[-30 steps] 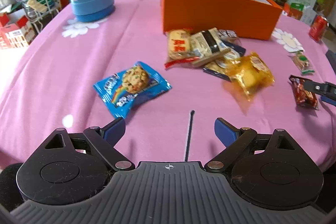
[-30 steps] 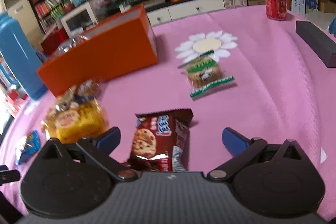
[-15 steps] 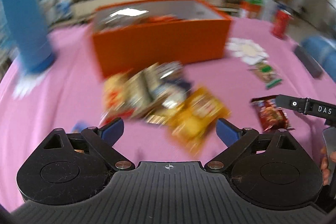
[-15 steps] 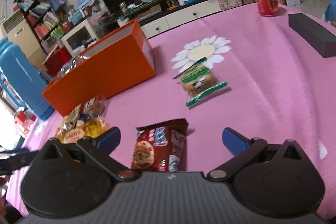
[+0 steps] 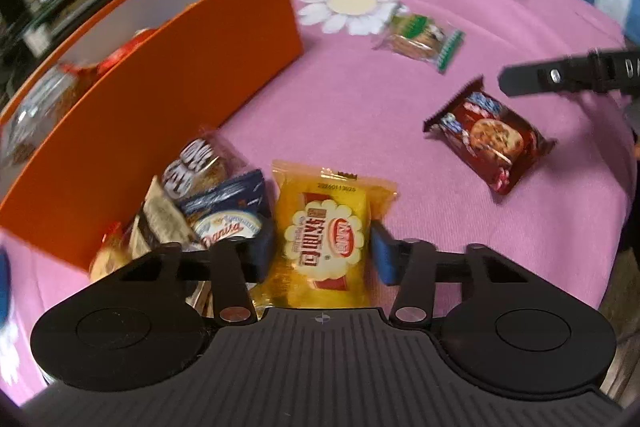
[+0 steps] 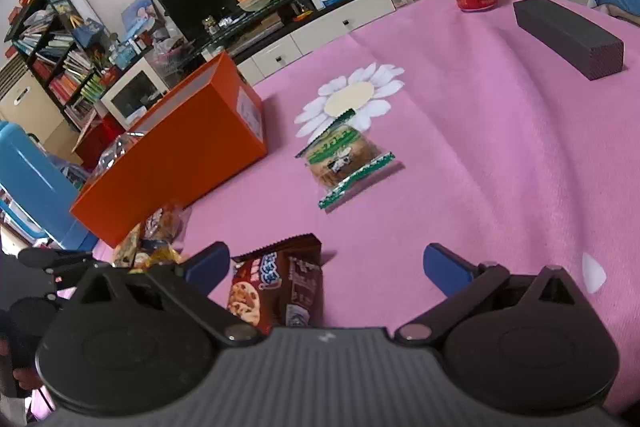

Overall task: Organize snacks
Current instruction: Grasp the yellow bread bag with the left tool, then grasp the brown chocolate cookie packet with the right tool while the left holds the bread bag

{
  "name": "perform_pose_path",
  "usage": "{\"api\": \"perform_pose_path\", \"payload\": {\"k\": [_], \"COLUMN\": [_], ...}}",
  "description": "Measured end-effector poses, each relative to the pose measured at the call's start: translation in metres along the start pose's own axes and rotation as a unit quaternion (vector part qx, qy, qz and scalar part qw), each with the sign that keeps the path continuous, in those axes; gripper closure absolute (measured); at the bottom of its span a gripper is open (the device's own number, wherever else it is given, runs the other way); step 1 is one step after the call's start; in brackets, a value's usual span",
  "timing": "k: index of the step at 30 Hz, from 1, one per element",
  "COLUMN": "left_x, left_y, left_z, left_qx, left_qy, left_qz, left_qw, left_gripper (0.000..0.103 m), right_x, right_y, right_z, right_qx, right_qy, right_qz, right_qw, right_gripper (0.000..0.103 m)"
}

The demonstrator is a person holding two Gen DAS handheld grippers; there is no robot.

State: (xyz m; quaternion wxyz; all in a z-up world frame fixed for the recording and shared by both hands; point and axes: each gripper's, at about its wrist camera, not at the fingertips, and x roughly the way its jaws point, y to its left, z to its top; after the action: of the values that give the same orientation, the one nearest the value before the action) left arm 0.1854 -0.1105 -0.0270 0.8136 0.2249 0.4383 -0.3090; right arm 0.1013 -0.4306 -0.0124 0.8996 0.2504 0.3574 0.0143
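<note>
Left gripper [image 5: 322, 253] fingers straddle yellow pack [image 5: 326, 241], not yet clamped; right gripper [image 6: 326, 265] fingers apart over cookie pack [image 6: 276, 287], box [image 5: 168, 75] near.

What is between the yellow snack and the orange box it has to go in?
The left gripper sits around the yellow snack packet. A pile of other snack packets lies on the pink cloth between it and the orange box, right against the box's wall.

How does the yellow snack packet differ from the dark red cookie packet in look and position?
The yellow snack packet lies between the fingers of the left tool, beside a heap of snacks; the dark red cookie packet lies alone, within the wide-open right tool. Yellow shows a red label; red shows a cookie. Both rest on the pink cloth.
</note>
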Motion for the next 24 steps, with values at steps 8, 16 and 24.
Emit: {"api": "perform_pose_path", "payload": {"k": [8,16,24], "left_x": [-0.047,-0.063,-0.064], "left_y": [-0.013,-0.021,-0.021], "left_z": [-0.069,-0.115,-0.117], "left_qx": [-0.180,-0.273,-0.273], "left_qy": [0.019,0.014,0.000], "left_qz": [0.086,0.132,0.143], "left_qw": [0.9798,0.9527,0.9515], "left_gripper": [0.095,0.066,0.059], "right_x": [0.001,0.001,0.005], "right_y": [0.005,0.020,0.040], "right_z": [-0.002,-0.008,-0.017], "right_qx": [-0.015,-0.062,-0.120], "right_qy": [0.002,-0.008,-0.003], "right_qz": [-0.004,-0.017,-0.017], "right_qw": [1.000,0.998,0.993], "right_gripper": [0.001,0.001,0.001]}}
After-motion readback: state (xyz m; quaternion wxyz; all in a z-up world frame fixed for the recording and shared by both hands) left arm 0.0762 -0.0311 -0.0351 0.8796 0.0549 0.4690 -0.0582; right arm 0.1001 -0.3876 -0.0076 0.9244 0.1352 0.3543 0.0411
